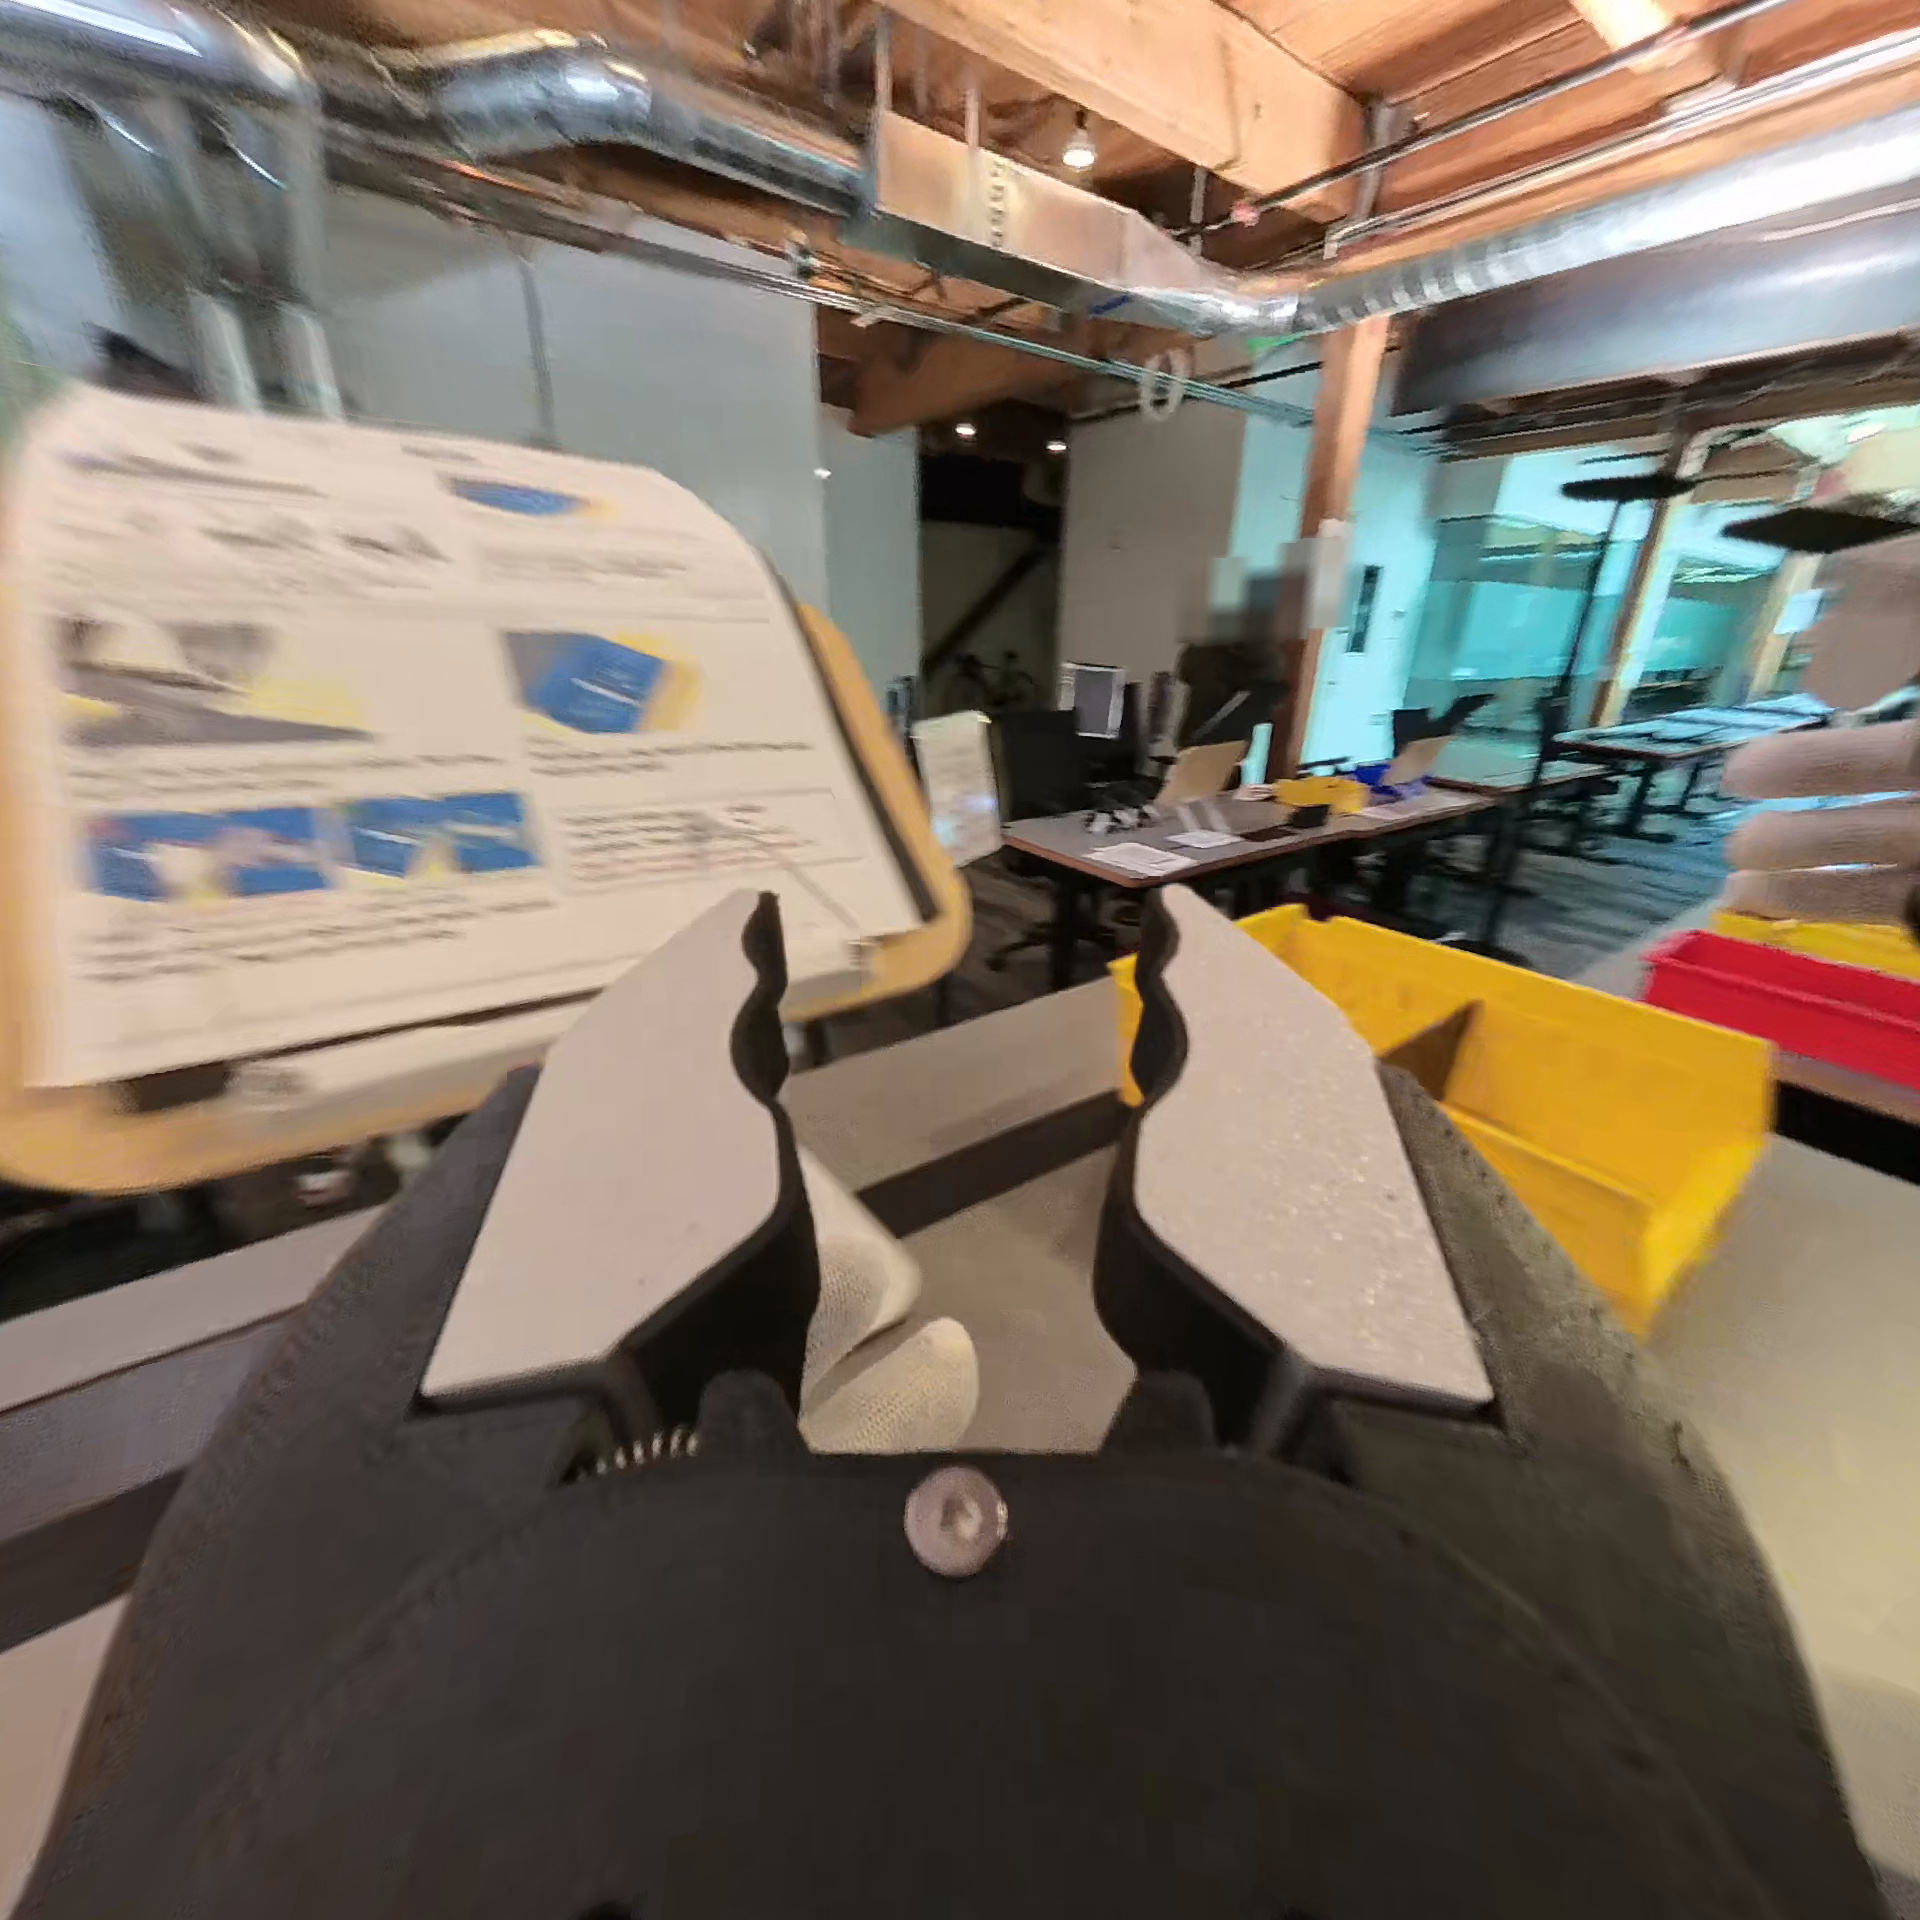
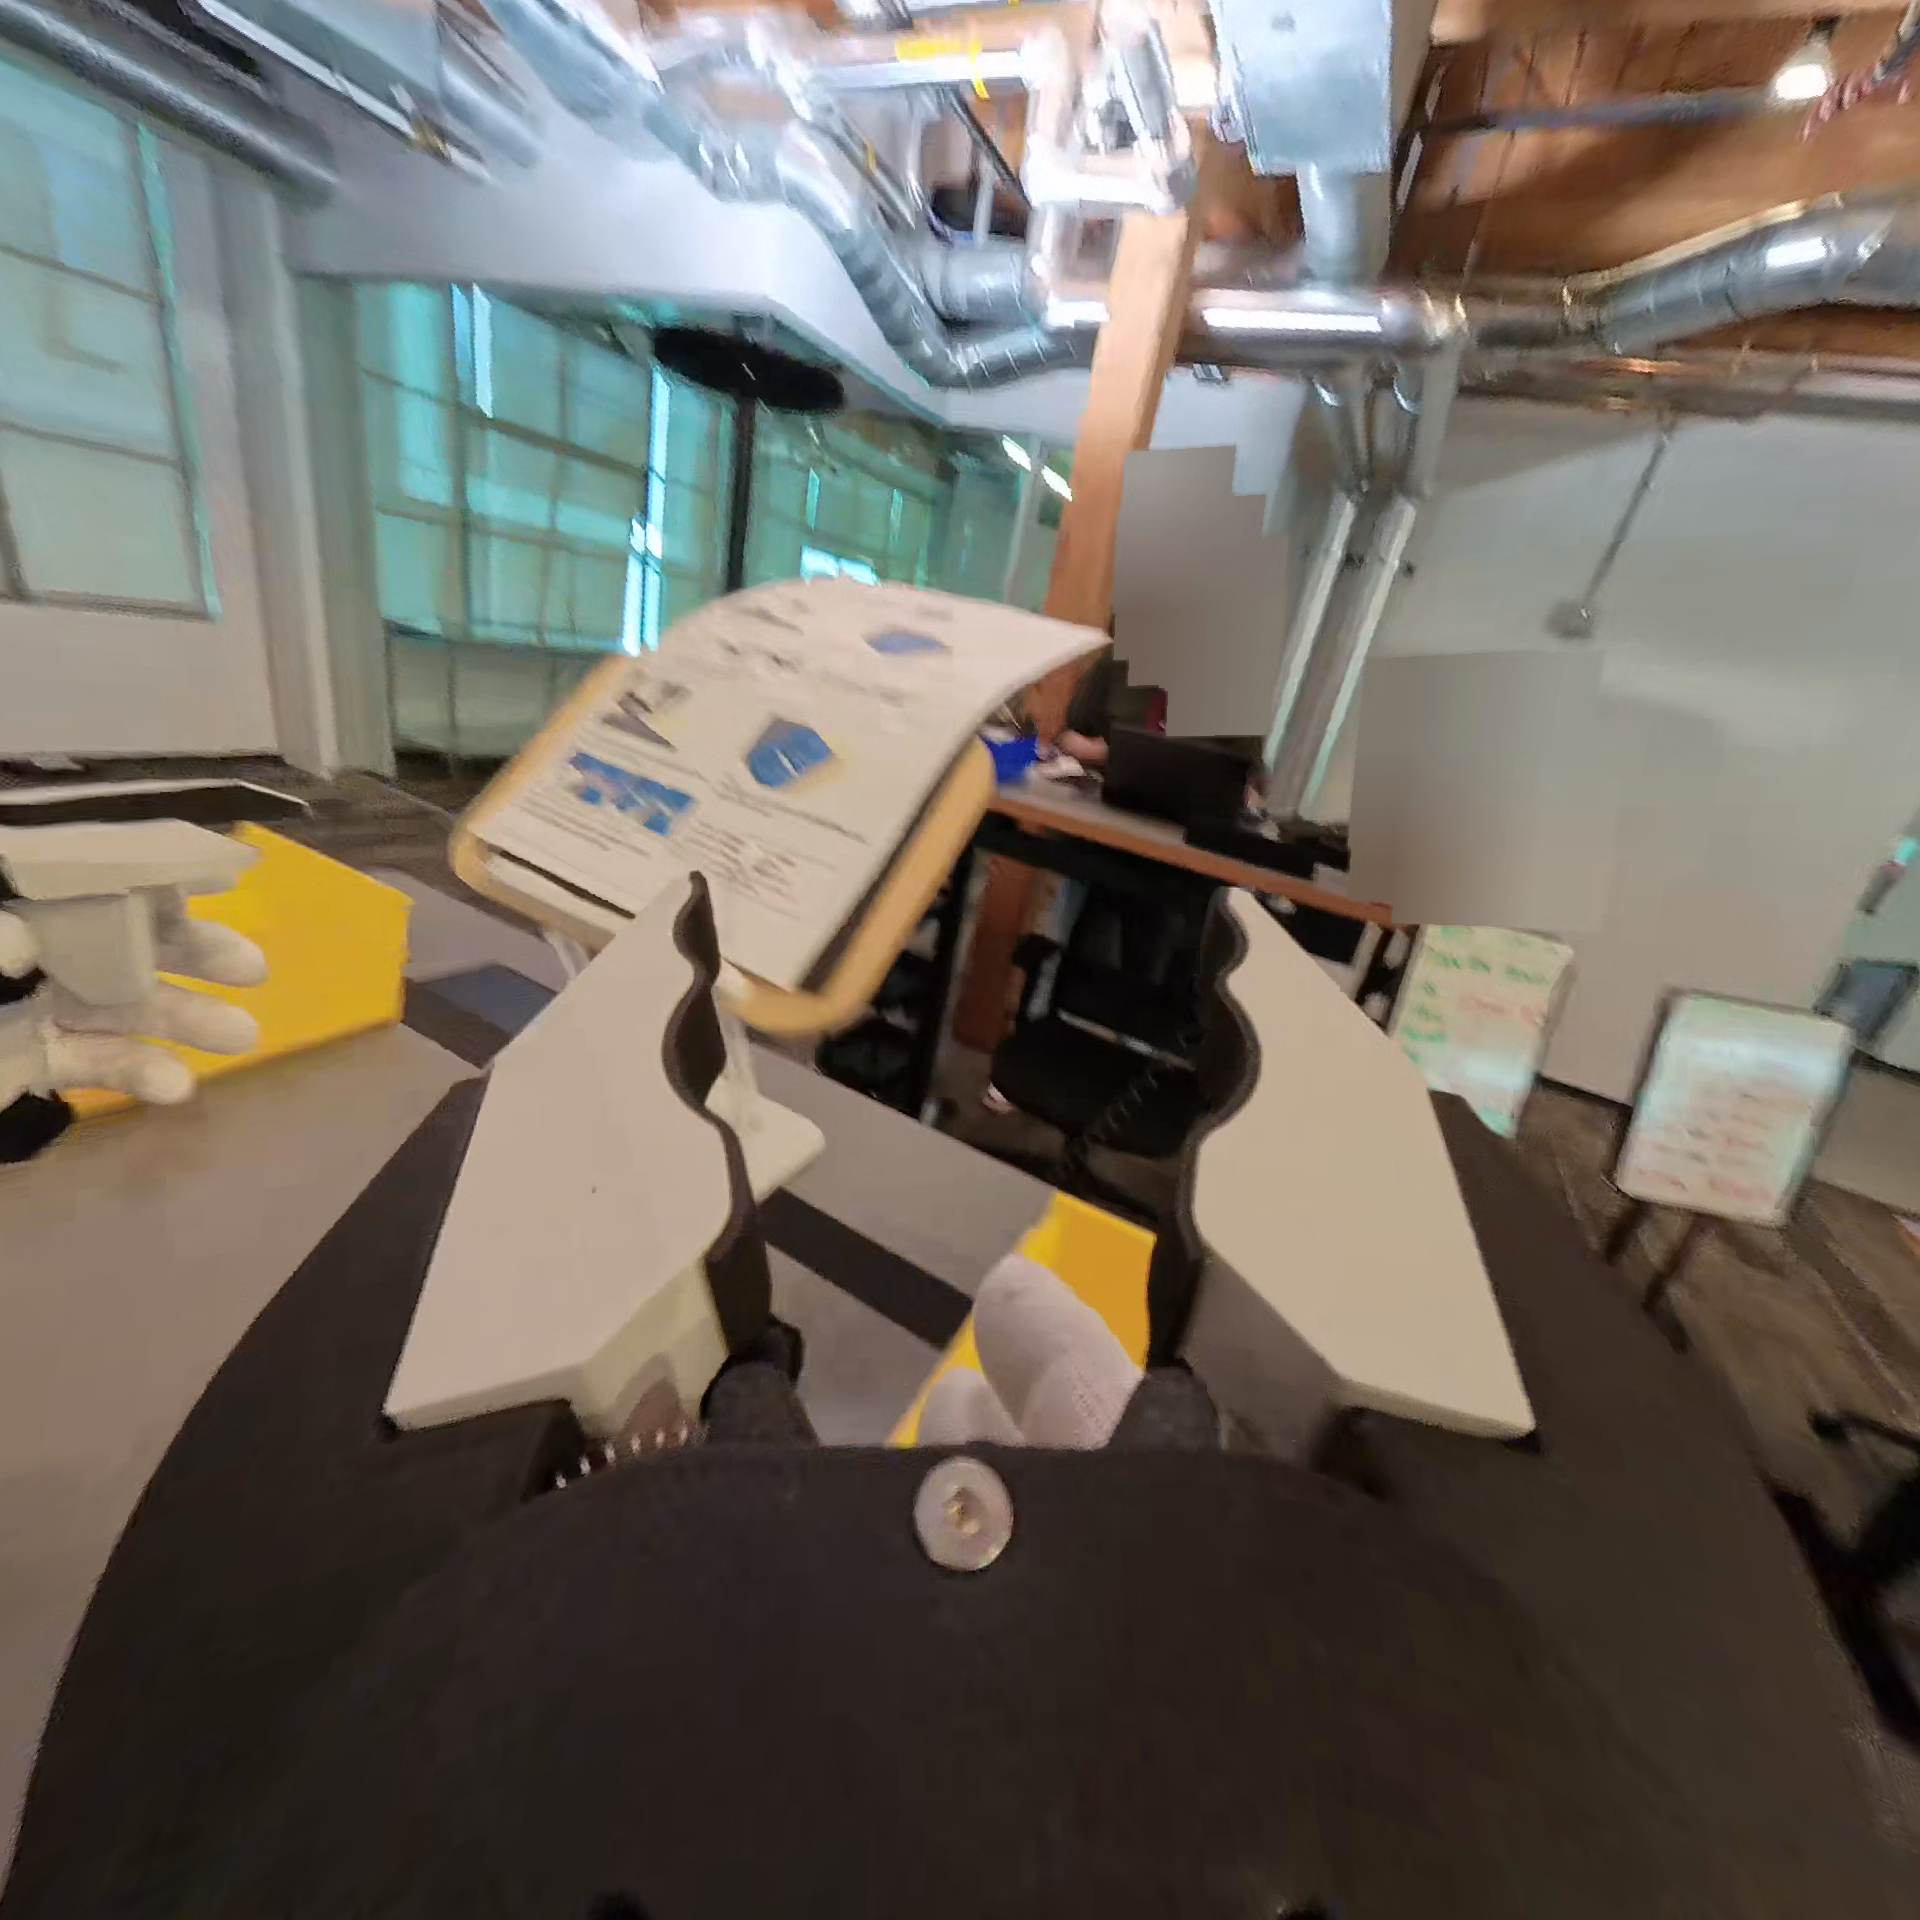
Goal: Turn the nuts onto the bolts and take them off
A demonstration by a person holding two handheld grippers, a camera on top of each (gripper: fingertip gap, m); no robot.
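No nuts or bolts show in either view. My left gripper (image 1: 961,909) is open and empty, raised above the grey table (image 1: 997,1101) and pointing into the room. My right gripper (image 2: 966,914) is open and empty too, also raised above the table (image 2: 208,1247). In the right wrist view the left gripper (image 2: 114,883) shows at the left edge, held by a white-gloved hand (image 2: 166,1018). A gloved fingertip shows under each gripper's jaws. Both views are blurred by motion.
An instruction sheet on a tan stand (image 1: 416,727) rises at the table's far edge (image 2: 748,790). A yellow bin (image 1: 1507,1122) and a red bin (image 1: 1787,997) sit to the right. Another yellow bin (image 2: 301,935) lies left. Desks and chairs stand beyond.
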